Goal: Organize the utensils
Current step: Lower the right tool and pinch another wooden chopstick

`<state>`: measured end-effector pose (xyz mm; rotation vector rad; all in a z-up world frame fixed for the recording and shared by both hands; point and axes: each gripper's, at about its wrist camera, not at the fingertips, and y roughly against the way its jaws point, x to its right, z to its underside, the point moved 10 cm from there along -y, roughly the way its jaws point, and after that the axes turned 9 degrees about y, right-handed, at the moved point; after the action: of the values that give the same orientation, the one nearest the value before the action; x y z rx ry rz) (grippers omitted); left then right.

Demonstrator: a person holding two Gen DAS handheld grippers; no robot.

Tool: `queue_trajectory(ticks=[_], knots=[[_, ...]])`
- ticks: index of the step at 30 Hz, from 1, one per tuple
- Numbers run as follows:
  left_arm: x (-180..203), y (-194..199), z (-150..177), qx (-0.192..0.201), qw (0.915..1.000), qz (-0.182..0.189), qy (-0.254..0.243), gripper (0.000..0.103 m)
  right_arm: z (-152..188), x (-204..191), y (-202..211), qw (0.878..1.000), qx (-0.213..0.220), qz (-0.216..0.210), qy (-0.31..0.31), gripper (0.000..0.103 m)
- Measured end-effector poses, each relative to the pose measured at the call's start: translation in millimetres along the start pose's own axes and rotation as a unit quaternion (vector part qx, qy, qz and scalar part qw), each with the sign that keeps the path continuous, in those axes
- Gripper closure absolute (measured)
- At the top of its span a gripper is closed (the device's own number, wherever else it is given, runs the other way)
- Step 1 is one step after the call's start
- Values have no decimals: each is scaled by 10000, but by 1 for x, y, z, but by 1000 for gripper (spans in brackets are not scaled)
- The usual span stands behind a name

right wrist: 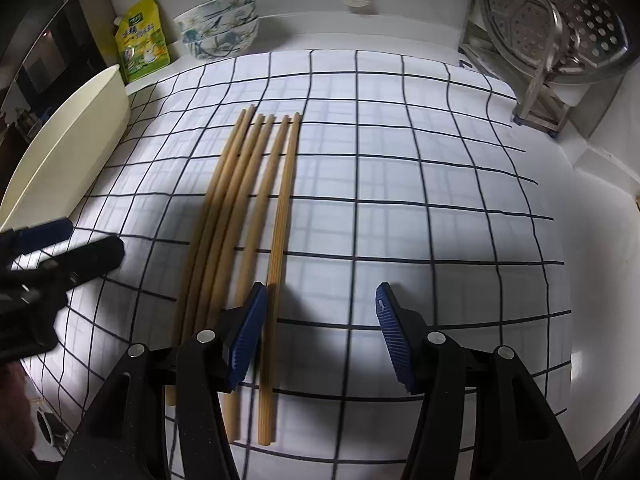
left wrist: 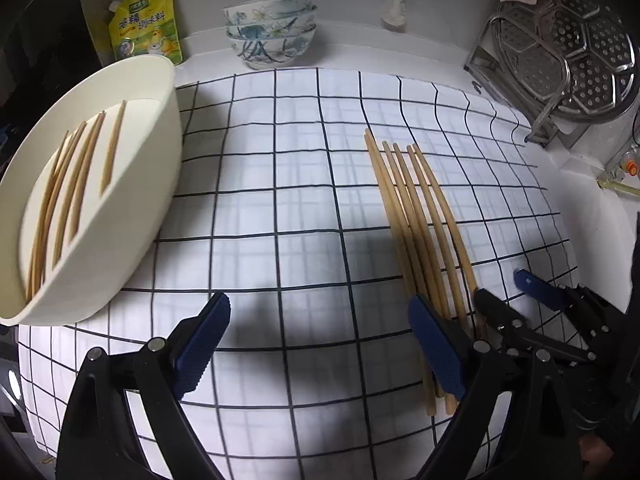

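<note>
Several wooden chopsticks (left wrist: 416,220) (right wrist: 248,200) lie side by side on a black-and-white checked cloth (left wrist: 280,160). My left gripper (left wrist: 320,328) is open just above the cloth, and its right pad (left wrist: 436,344) rests over the near ends of the chopsticks. My right gripper (right wrist: 322,320) is open too. Its left pad (right wrist: 248,332) sits beside the rightmost chopstick, which lies just inside the gap, untouched by the other pad. Each gripper shows in the other's view: right gripper (left wrist: 500,286), left gripper (right wrist: 88,240). A cream bin (left wrist: 160,160) (right wrist: 72,152) on the left holds several more chopsticks (left wrist: 72,184).
Stacked patterned bowls (left wrist: 272,32) and a yellow pouch (left wrist: 148,20) stand at the back by the wall. A steel rack with a perforated steamer plate (left wrist: 560,48) is at the back right. A white brush (left wrist: 394,12) hangs on the wall.
</note>
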<state>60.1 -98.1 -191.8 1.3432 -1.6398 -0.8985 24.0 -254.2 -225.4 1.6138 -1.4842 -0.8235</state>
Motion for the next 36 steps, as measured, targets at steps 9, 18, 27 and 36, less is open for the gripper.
queue_trajectory(ticks=[9, 18, 27, 36], knots=[[17, -17, 5, -90, 9999, -89, -108, 14, 3, 29, 1, 9997, 74, 142, -162, 49], [19, -31, 7, -134, 9994, -298, -98, 14, 3, 30, 5, 9997, 169, 14, -150, 49], [20, -39, 5, -192, 9989, -405, -115, 13, 2, 28, 5, 9998, 172, -14, -137, 49], [-6, -33, 5, -212, 9976, -660, -5, 14, -1, 23, 0, 9999, 166, -21, -42, 49]])
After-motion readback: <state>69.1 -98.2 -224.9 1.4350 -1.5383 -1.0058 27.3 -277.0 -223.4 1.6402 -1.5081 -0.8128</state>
